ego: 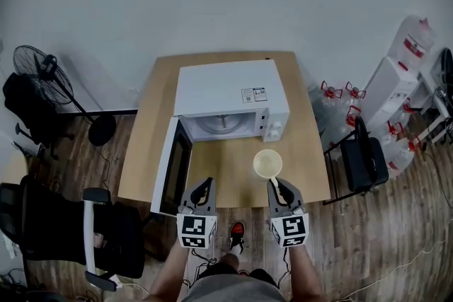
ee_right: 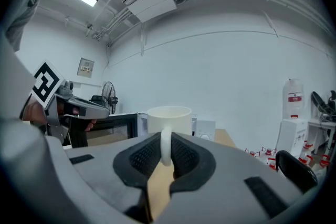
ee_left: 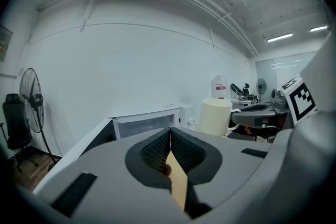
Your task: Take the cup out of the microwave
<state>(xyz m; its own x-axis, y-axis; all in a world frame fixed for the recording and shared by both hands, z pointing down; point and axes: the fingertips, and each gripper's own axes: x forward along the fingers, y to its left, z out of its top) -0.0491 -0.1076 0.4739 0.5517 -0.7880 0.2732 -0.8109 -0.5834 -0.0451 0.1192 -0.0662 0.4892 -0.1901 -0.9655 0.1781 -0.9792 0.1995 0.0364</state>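
Task stage: late. Cup (ego: 267,164) is already outside the microwave (ego: 230,99).

- Microwave sits at the rear middle of the bench (ego: 311,152). Its door (ego: 173,166) hangs open, swung out toward the bench's left front edge.
- Cavity (ego: 223,125) is in plain sight from the head view. Only the turntable shows inside, and nothing stands on it.
- Cup: pale, mouth up, upright. It is over the front right part of the bench, ahead of the microwave's control panel and well clear of the opening. Whether its base rests on the wood or hangs just above it, no view shows.

Grippers:

- Right gripper (ee_right: 166,139): jaws nearly together and clenched on the cup's handle (ee_right: 165,145). The white loop stands vertical between the ribbed pads, pinched from both sides. The cup body sits just beyond the fingertips, with its rim level. Grip looks centred on the handle.
- Left gripper (ee_left: 170,136): jaws pressed together with nothing between them, only bench colour showing through the slot below. It hovers near the bench's front edge, just right of the open door, touching nothing. The cup and the right gripper are off to its right.

Judgement on what is left: removal proper looks done. What remains, at most, is settling the cup on a bare stretch of the bench and letting go. The door is not yet closed, though the task does not ask for that.
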